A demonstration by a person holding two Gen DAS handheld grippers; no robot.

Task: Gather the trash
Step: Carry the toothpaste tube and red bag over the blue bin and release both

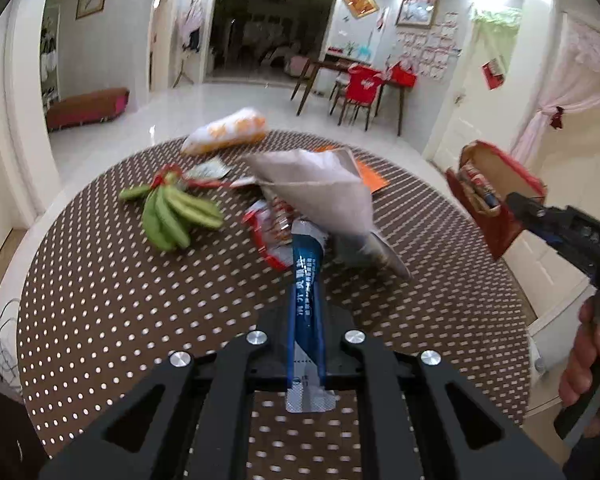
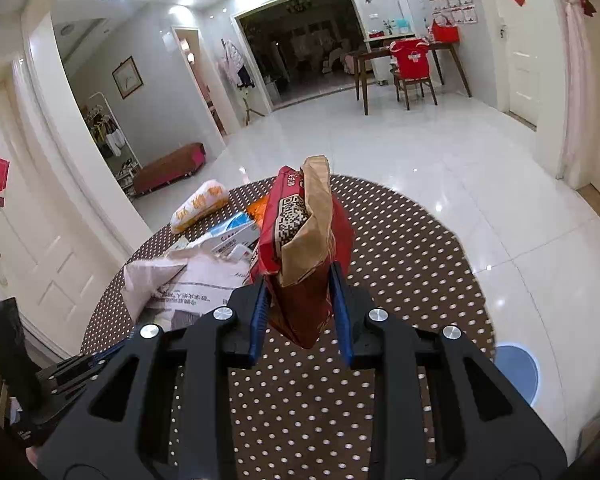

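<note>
My left gripper (image 1: 306, 344) is shut on a blue and silver wrapper (image 1: 306, 300) and holds it over the round dotted table (image 1: 100, 300). Beyond it lie a grey crumpled plastic bag (image 1: 320, 188) and a red and white wrapper (image 1: 270, 236). My right gripper (image 2: 300, 312) is shut on a red paper bag (image 2: 300, 240) with brown lining, held upright above the table (image 2: 400, 280). That red bag (image 1: 496, 192) and the right gripper (image 1: 516, 204) also show at the right of the left wrist view.
Green bananas (image 1: 172, 212) and an orange and white snack bag (image 1: 228, 130) lie on the far left of the table. An orange paper (image 1: 370, 178) lies behind the grey bag. A blue bin (image 2: 516, 372) stands on the floor at the right.
</note>
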